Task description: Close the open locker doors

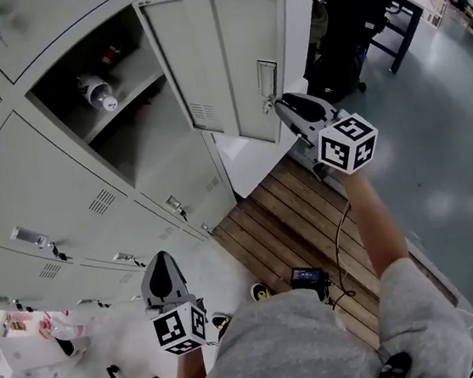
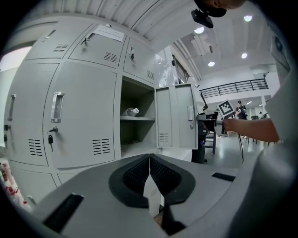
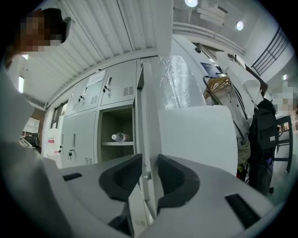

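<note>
The right tool (image 3: 145, 162) has its jaws apart, with the free edge of the open locker door (image 1: 226, 65) between them (by the handle (image 1: 266, 77), upper centre of the head view). The left tool (image 2: 149, 160) is closed on nothing, at the lower left. A bottle (image 1: 98, 93) lies on the open compartment's shelf.

Right gripper (image 1: 285, 108), centre right of the head view on an outstretched bare forearm (image 1: 377, 218), has its jaws parted; left gripper (image 1: 162, 266), lower left, has its jaws pressed together.

bright, even ceiling light — gripper views bend into dark fisheye corners, near parts blurred.
</note>
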